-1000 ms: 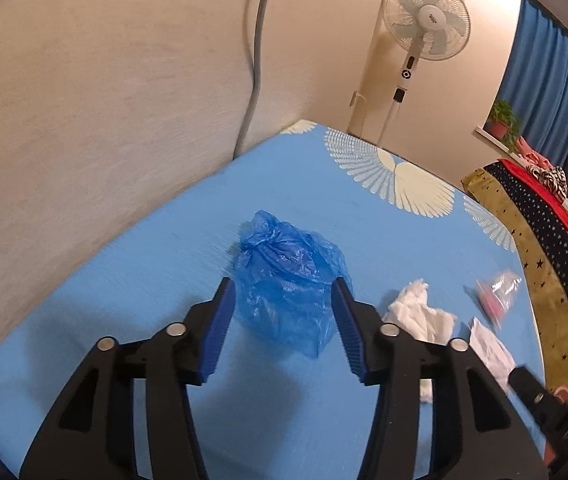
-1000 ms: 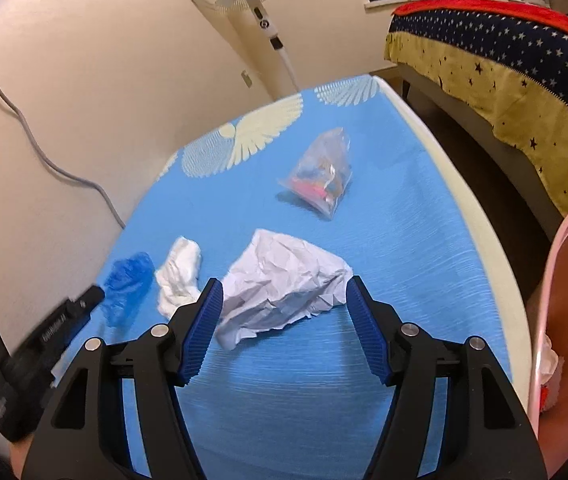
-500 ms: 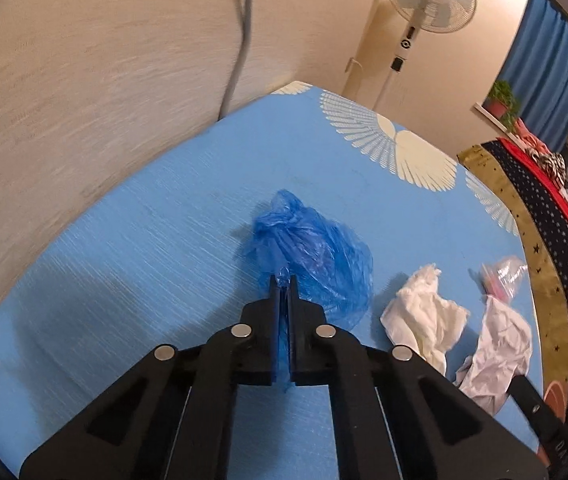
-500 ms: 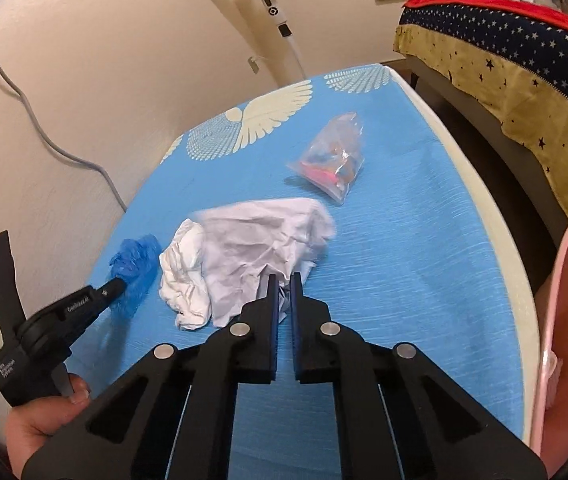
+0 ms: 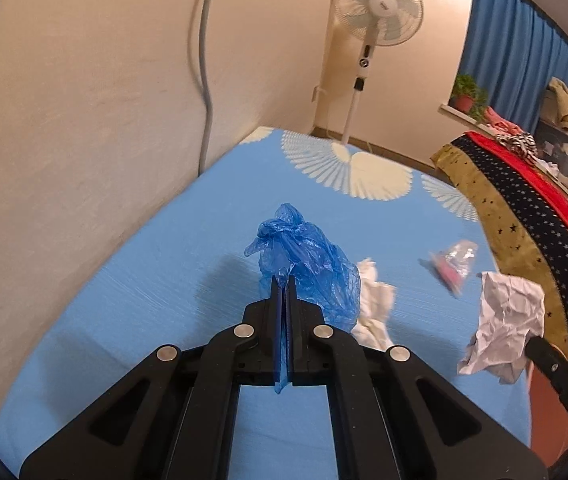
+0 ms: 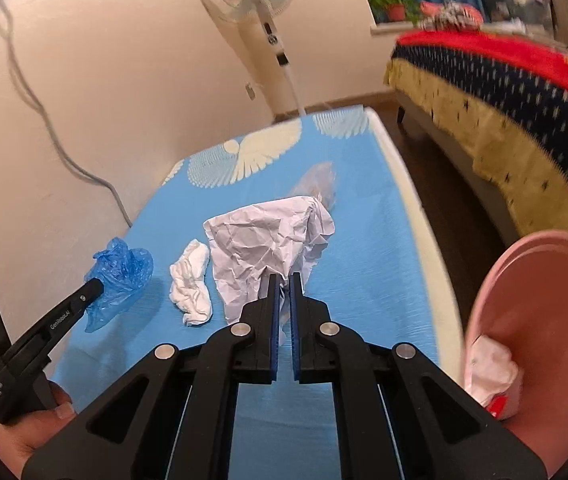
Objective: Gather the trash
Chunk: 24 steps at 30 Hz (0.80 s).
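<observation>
Two grippers are in use, and four pieces of trash lie on or above the blue mat (image 5: 132, 280): one blue plastic bag (image 5: 311, 268), one crumpled white paper (image 6: 268, 240), one white tissue wad (image 6: 192, 280) and one clear packet (image 5: 453, 260). The left gripper (image 5: 282, 280) is clamped on the blue plastic bag, a strip of film pinched between its pads, the bulk bunched just ahead of the jaws. The right gripper (image 6: 282, 280) is clamped on the crumpled white paper, which rises directly ahead of its jaws. A second ago both sets of jaws stood wide with these items between them; both have just been closing. Both items now hang raised off the mat, and the paper partly covers the clear packet beyond it. Only the right view shows the pink bin (image 6: 539, 320) right of its jaws, holding one scrap, and the person's left hand (image 6: 32, 432). The fan (image 5: 377, 4) stands farthest away.
</observation>
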Each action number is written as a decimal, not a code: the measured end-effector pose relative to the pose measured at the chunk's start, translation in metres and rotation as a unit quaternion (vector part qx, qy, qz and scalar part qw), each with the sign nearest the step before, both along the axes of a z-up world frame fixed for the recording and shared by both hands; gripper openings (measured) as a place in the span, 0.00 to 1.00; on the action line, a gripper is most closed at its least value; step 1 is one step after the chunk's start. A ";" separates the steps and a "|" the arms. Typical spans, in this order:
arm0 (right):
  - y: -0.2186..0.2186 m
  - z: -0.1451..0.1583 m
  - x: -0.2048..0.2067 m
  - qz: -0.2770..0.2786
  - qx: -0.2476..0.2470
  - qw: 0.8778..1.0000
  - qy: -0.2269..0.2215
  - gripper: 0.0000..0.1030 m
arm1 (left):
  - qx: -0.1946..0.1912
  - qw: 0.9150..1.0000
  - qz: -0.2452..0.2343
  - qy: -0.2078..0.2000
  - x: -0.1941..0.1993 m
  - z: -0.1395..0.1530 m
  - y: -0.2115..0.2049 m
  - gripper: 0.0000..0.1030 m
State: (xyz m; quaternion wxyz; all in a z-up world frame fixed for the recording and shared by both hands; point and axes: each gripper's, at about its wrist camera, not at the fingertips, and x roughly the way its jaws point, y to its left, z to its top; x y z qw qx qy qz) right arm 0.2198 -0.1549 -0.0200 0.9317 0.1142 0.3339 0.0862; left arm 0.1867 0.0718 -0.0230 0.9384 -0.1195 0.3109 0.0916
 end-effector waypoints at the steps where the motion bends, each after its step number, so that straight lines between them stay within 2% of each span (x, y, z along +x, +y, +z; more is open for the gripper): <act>1: 0.000 0.003 -0.004 -0.001 -0.005 1.000 -0.005 0.05 | 0.000 1.000 -0.003 -0.003 -0.004 0.003 -0.002 0.01; 4: -0.007 0.011 -0.017 -0.009 0.001 1.000 -0.007 0.05 | 0.004 1.000 -0.015 -0.012 -0.017 0.013 -0.011 0.01; 14: -0.023 0.044 -0.058 -0.022 -0.032 0.998 -0.049 0.05 | 0.012 0.998 -0.049 -0.037 -0.060 0.037 -0.031 0.01; 24: -0.043 0.057 -0.093 -0.041 -0.046 0.996 -0.066 0.05 | 0.017 0.995 -0.077 -0.053 -0.087 0.049 -0.052 0.01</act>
